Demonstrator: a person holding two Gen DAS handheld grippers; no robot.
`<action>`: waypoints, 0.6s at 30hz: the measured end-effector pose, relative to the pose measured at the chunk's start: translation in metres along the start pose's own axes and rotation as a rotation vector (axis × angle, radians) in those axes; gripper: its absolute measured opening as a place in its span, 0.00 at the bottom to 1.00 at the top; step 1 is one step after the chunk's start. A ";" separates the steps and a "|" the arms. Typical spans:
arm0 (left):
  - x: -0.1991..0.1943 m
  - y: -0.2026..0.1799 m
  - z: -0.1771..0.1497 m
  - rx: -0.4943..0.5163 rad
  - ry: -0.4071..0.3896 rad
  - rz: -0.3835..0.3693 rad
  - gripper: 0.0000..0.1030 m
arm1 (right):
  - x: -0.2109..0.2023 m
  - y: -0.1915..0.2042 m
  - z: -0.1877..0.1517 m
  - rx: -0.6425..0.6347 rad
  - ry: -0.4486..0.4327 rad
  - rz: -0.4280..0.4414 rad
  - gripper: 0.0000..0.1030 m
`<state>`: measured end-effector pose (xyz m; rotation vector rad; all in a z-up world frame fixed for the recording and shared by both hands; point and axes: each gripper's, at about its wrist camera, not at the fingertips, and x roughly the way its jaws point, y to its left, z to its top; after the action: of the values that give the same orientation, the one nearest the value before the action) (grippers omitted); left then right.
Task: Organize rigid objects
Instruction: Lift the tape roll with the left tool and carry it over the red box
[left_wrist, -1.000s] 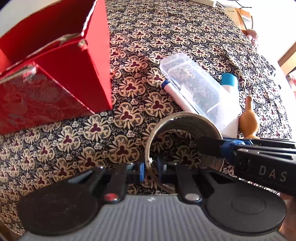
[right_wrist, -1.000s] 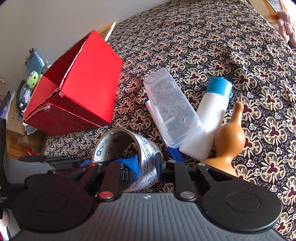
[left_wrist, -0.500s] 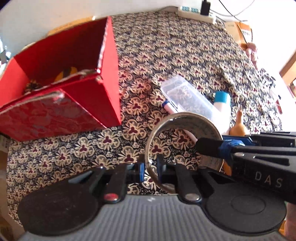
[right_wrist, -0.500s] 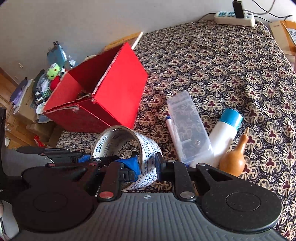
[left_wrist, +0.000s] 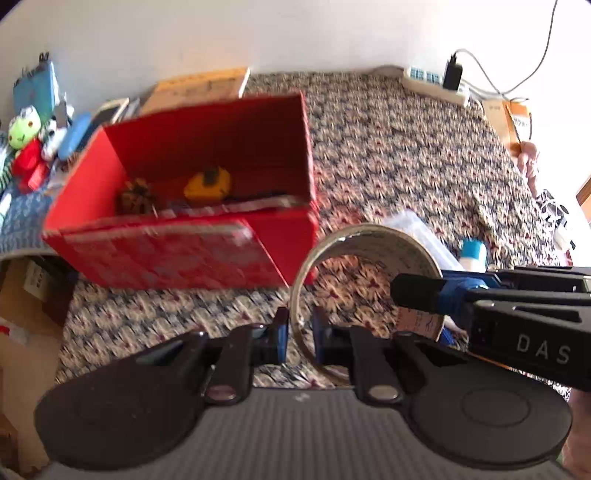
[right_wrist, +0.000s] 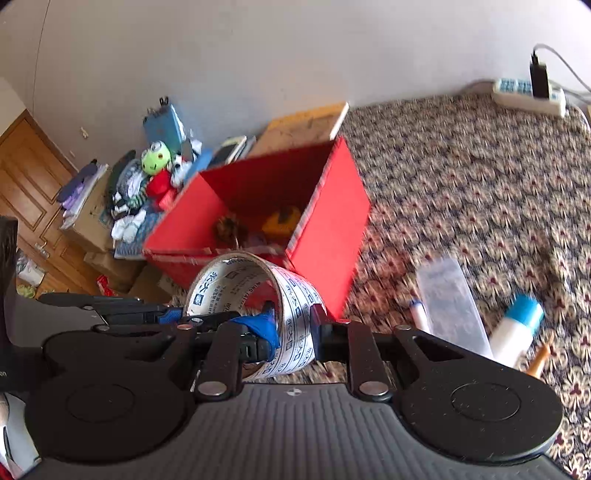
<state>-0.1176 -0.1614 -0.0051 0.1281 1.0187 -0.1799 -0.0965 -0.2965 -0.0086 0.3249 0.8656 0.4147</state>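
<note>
Left wrist view: My left tool (left_wrist: 299, 338) pinches the near wall of the tape roll (left_wrist: 364, 280), one finger inside the ring, one outside.
Box: The red box (left_wrist: 288, 236) sits ahead and left of that tool, open, with small items inside.
Right wrist view: My right tool (right_wrist: 295, 334) clamps the opposite wall of the tape roll (right_wrist: 255, 291) the same way.
Surface: Patterned cloth (right_wrist: 461, 177) lies beyond, right.
Handling: I judge the roll light and stiff, slick outside; gripping across the wall suits it.
</note>
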 end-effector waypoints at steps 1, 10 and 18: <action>-0.003 0.005 0.005 0.011 -0.014 -0.001 0.12 | 0.001 0.005 0.005 0.001 -0.012 -0.005 0.00; -0.022 0.055 0.059 0.096 -0.122 -0.040 0.11 | 0.022 0.042 0.053 0.010 -0.125 -0.033 0.00; -0.011 0.101 0.100 0.143 -0.160 -0.046 0.11 | 0.071 0.062 0.078 0.031 -0.136 -0.046 0.00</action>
<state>-0.0190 -0.0805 0.0582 0.2172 0.8499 -0.3008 -0.0081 -0.2174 0.0187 0.3572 0.7457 0.3326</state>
